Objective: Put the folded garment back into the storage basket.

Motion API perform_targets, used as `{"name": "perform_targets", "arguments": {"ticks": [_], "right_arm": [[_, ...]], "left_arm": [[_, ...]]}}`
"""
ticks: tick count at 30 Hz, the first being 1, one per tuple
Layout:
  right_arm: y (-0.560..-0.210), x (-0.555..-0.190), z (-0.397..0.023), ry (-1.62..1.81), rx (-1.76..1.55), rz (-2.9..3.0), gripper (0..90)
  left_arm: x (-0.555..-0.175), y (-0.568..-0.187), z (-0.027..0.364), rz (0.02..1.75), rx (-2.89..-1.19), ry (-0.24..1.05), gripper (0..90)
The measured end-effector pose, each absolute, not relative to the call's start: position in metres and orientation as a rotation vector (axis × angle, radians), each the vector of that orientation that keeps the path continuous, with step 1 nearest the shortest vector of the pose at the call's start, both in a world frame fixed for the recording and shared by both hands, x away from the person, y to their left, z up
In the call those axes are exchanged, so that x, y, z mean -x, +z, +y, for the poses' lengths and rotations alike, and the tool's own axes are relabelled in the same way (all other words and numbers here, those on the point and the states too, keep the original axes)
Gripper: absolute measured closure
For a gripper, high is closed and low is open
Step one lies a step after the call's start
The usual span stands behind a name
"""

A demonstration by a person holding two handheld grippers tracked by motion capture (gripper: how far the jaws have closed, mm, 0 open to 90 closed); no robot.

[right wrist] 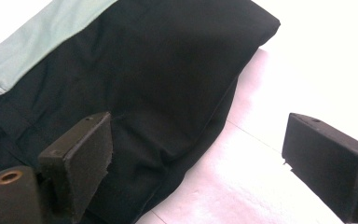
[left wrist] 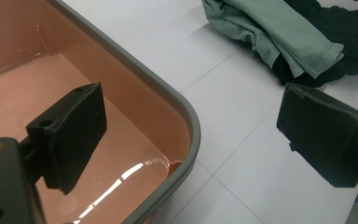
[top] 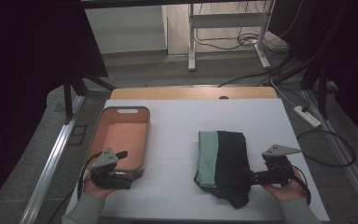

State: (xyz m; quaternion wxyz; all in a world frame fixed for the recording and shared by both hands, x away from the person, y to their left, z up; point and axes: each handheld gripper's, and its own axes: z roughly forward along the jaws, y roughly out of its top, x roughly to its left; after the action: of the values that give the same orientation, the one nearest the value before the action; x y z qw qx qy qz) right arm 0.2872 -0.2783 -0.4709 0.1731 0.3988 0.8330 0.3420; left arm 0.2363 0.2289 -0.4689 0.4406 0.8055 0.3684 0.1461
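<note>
One folded garment (top: 223,161), black with a pale green panel along its left side, lies on the white desk (top: 177,135) right of centre; one salmon-pink tray (top: 121,140) with a grey rim sits on the desk's left part, well apart from the cloth, and nothing lies inside it. Two grippers are at work, one in each hand. The right gripper (top: 254,176) is at the garment's near right corner; in the right gripper view its two black fingers (right wrist: 81,156) are spread wide, one over the black cloth and the other over bare desk beside the cloth's edge, with nothing pinched between them. The left gripper (top: 126,179) is at the tray's near right corner; in the left gripper view its two fingers (left wrist: 70,135) are also spread, one hanging over the tray's interior and the other outside the rim above the desk, the rim passing between them untouched.
</note>
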Motion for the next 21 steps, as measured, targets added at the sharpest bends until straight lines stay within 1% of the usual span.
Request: {"name": "perform_targets", "arguments": {"ticks": [8,21], "right_arm": [[-0.472,-0.287,-0.279,0.974,-1.124,2.359,9.2],[-0.471,-0.285,-0.277,0.978,-1.113,2.35,9.6]], "left_arm": [[-0.238,-0.47,0.223,0.918,-2.017,0.356,9.7],[-0.238,-0.456,0.216,0.939,-2.006,0.344,9.7]]}}
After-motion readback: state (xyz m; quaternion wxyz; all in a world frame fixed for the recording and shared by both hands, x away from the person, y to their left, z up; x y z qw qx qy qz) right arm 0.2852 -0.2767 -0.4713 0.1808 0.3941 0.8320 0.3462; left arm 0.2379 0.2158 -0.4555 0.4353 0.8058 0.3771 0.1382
